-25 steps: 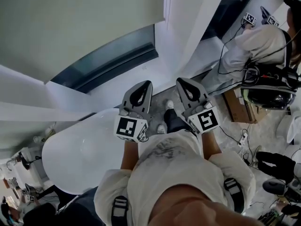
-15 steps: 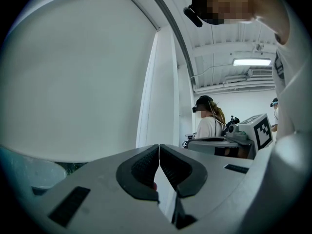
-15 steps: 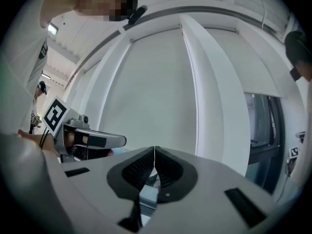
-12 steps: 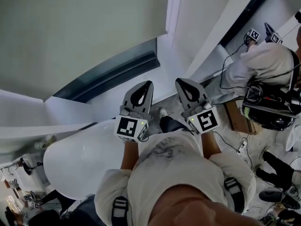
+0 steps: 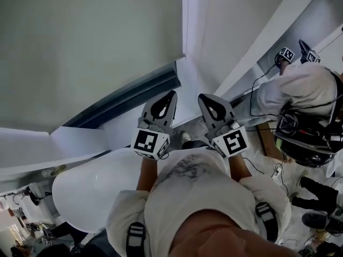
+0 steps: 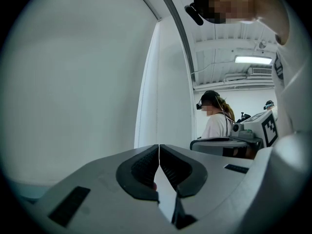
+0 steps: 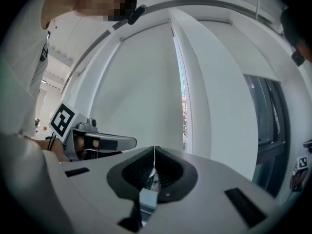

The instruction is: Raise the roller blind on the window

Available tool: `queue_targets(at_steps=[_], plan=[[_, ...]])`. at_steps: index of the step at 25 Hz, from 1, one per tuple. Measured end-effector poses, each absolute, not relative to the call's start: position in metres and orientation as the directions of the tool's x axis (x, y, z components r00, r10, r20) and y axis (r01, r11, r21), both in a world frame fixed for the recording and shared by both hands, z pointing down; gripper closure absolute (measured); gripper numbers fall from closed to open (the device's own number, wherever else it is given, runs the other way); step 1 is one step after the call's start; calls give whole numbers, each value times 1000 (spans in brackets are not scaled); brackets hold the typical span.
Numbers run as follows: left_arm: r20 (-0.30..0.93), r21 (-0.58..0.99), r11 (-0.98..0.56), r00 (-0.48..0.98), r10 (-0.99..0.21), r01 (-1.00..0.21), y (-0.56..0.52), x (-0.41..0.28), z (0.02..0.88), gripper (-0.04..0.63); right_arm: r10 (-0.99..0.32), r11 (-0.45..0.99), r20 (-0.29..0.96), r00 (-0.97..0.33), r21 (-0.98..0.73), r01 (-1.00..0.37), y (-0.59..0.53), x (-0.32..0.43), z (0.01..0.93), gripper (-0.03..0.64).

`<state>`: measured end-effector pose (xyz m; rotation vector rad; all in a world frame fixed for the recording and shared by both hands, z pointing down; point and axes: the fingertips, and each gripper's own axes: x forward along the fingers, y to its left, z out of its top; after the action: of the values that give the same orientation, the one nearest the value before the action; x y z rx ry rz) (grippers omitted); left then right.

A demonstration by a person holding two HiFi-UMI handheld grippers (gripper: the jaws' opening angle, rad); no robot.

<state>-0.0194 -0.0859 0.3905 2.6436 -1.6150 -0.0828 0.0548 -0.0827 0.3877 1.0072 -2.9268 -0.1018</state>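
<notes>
Both grippers are up in front of the window, side by side and close together. We see the left gripper (image 6: 159,147) with jaws pressed tip to tip and nothing between them. The right gripper (image 7: 154,150) is the same, jaws closed flat on each other and empty. The pale grey-green fabric roller blind (image 5: 91,42) is lowered over most of the pane. Its bottom edge sits just above a strip of dark glass and dark window frame (image 5: 128,96), and both grippers are apart from it, not touching. In the right gripper view a narrow bright vertical gap (image 7: 185,106) runs between the blind's side edge and a broad white pillar (image 7: 219,111). A white round table (image 5: 91,189) sits low at our left, beside our body rather than between the jaws and the blind. At our right a second person in a white shirt (image 5: 297,84) faces the next window with their own marker-cubed gripper pair (image 5: 286,53). On the floor near them are a brown cardboard box (image 5: 269,135) and a white power strip (image 5: 277,170) with dark cables. The left gripper view shows a third person in a white top wearing a head rig (image 6: 217,123), under a lit ceiling strip light (image 6: 253,60). Print we can make out: black-and-white square patterns on the left marker cube (image 5: 150,143) and the right marker cube (image 5: 233,142).
</notes>
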Motion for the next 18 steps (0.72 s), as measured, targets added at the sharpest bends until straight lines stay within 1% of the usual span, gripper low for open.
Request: queue_targets(at_steps=[2, 7, 10, 14, 18], plan=[[-23, 59, -464, 464, -886, -884, -96, -16, 389, 583, -609, 791, 9, -793, 80, -607, -88, 54, 384, 555], [-33, 69, -485, 484, -875, -872, -116, -15, 384, 583, -610, 792, 39, -791, 73, -607, -97, 52, 386, 555], [-37, 64, -507, 506, -862, -859, -126, -12, 382, 583, -626, 779, 17, -780, 66, -624, -102, 53, 382, 555], [-33, 44, -540, 539, -841, -840, -141, -10, 382, 583, -655, 755, 65, -753, 64, -652, -107, 55, 393, 554], [-29, 31, -569, 568, -822, -822, -155, -11, 382, 583, -679, 734, 77, -730, 63, -676, -112, 51, 396, 554]])
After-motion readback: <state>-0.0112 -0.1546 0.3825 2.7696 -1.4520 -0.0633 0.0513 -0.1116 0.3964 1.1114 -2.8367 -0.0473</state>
